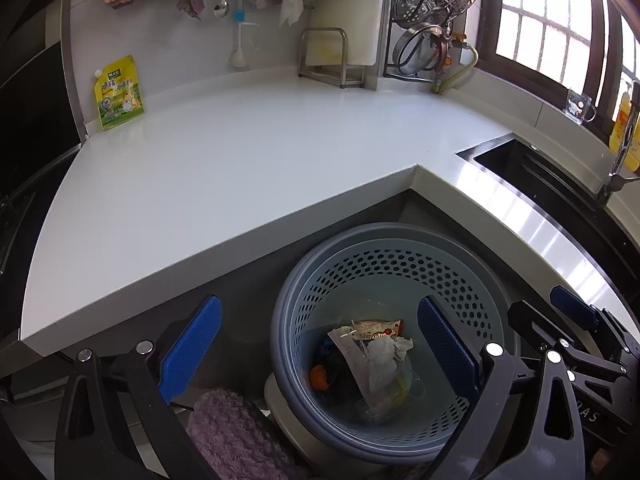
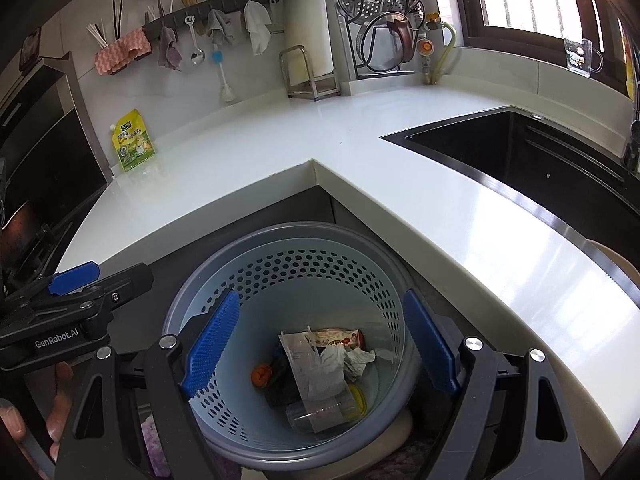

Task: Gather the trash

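A grey-blue perforated trash basket (image 1: 460, 280) stands on the floor in the inner corner of the white counter; it also shows in the right wrist view (image 2: 280, 276). Inside lies trash (image 1: 376, 356): crumpled tissue, a paper slip, a red-white wrapper, a clear cup and an orange piece, also seen in the right wrist view (image 2: 328, 372). My left gripper (image 1: 320, 352) is open and empty above the basket's left rim. My right gripper (image 2: 320, 356) is open and empty over the basket mouth. It also shows in the left wrist view (image 1: 576, 316) at the right.
A yellow-green pouch (image 1: 119, 93) leans on the wall at the back left of the counter (image 1: 240, 160). A black sink (image 2: 540, 160) lies to the right. A cutting board rack (image 1: 332, 56), hanging cloths and a steamer rack stand at the back. A purple fuzzy mat (image 1: 236, 436) lies on the floor.
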The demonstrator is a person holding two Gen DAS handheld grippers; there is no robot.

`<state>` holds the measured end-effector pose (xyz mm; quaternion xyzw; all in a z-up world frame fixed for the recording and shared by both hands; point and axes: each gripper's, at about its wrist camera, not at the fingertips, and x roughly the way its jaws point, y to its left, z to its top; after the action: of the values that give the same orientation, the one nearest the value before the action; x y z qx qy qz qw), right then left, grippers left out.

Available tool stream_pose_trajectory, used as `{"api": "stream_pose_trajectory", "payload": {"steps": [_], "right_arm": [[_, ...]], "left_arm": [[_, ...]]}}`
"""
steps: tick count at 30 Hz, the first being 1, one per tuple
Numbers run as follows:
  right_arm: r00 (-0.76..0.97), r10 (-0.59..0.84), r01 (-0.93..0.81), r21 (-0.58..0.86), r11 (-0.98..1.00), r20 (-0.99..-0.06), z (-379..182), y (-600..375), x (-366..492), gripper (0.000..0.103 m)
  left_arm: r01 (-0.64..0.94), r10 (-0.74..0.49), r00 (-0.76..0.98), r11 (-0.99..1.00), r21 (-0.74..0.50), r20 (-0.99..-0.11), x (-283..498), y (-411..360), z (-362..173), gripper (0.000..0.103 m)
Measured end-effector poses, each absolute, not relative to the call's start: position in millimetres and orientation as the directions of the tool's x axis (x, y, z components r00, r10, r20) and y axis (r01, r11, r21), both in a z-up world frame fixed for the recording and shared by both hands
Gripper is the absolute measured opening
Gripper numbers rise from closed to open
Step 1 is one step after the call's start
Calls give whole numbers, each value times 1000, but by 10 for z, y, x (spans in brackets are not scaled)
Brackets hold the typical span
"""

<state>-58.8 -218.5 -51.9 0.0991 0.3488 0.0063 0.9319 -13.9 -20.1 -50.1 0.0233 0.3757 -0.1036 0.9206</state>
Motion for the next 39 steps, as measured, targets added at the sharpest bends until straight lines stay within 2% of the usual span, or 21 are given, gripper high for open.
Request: {"api": "stream_pose_trajectory", "payload": {"steps": [39], "right_arm": [[752, 78, 57, 183, 981, -655, -558, -2165, -582, 80]], "left_arm": [[210, -148, 679, 978, -4, -719, -114, -239, -560, 97]]}}
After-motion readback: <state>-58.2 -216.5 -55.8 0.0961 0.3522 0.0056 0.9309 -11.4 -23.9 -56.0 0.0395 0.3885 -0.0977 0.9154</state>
